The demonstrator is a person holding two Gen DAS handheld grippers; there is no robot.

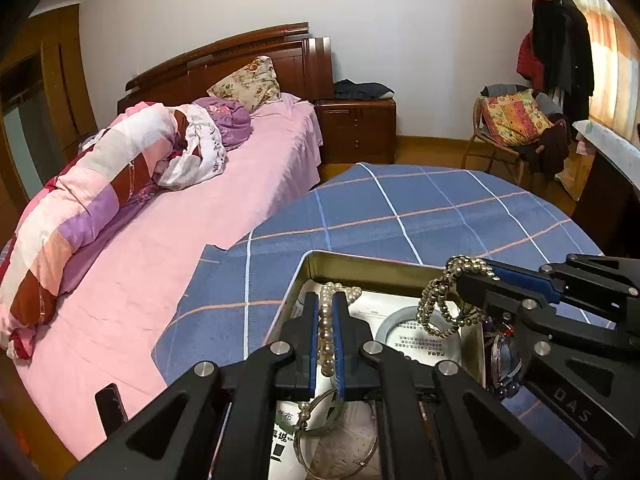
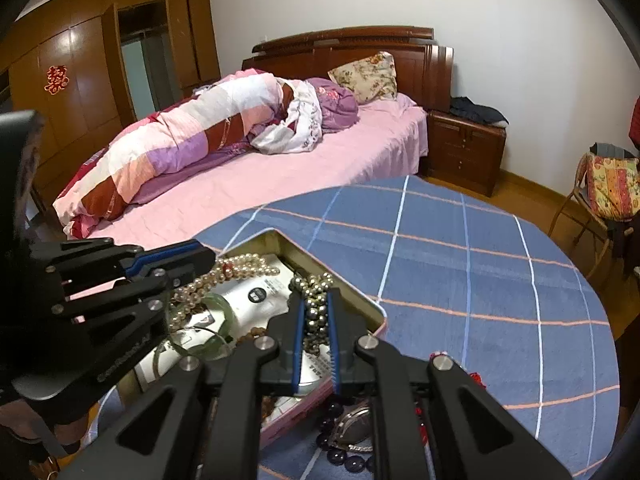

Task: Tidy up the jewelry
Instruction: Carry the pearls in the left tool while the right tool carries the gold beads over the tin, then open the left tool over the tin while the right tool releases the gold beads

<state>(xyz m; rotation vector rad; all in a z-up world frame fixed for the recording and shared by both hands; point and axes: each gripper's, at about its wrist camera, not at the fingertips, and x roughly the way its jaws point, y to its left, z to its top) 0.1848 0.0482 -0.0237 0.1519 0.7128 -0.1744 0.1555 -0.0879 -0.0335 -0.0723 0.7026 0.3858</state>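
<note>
Left tongs (image 1: 326, 312) clamp the pearl necklace (image 1: 326, 344) and right tongs (image 2: 316, 312) clamp the metal bead strand (image 2: 316, 308) above the open tin (image 1: 360, 266); bare table (image 2: 480, 264) lies beyond its rim.

A bed with a pink sheet (image 2: 304, 168) holds a rolled-up patchwork blanket (image 2: 180, 148) and a flowery pillow (image 2: 366, 76), with a dark wooden nightstand (image 2: 464, 152) just beside it and a big wooden wardrobe (image 2: 80, 76) behind.

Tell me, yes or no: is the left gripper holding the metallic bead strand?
No. The left gripper is shut on the pearl necklace; the right gripper clamps the metallic bead strand.
</note>
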